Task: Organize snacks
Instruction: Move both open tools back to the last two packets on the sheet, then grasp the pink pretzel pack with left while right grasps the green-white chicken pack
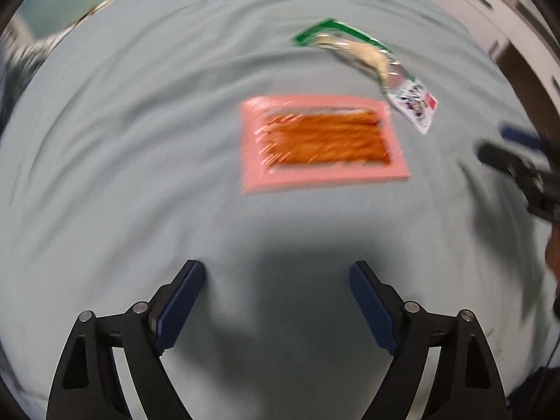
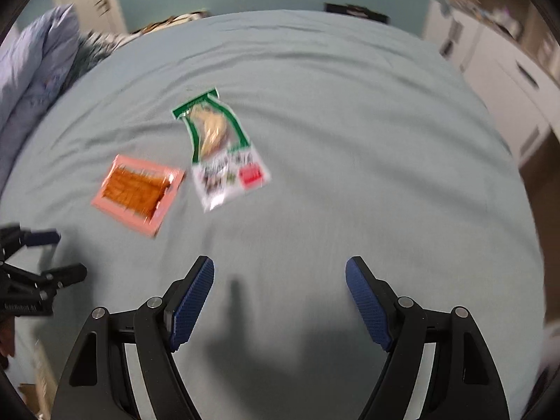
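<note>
A pink snack packet (image 1: 322, 141) with orange strips inside lies flat on the grey-green bedsheet (image 1: 140, 140). A green and white snack packet (image 1: 381, 66) lies just beyond its right corner. My left gripper (image 1: 276, 276) is open and empty, hovering over the sheet short of the pink packet. In the right wrist view the pink packet (image 2: 138, 194) and the green and white packet (image 2: 220, 150) lie side by side ahead and to the left. My right gripper (image 2: 280, 273) is open and empty above bare sheet (image 2: 350, 122). Each gripper shows at the edge of the other's view: the right (image 1: 504, 147), the left (image 2: 63, 255).
A crumpled bluish duvet (image 2: 38, 70) is heaped at the left side of the bed. White drawers and cabinets (image 2: 497, 56) stand past the bed's right edge. A dark object (image 2: 353, 10) sits beyond the far edge.
</note>
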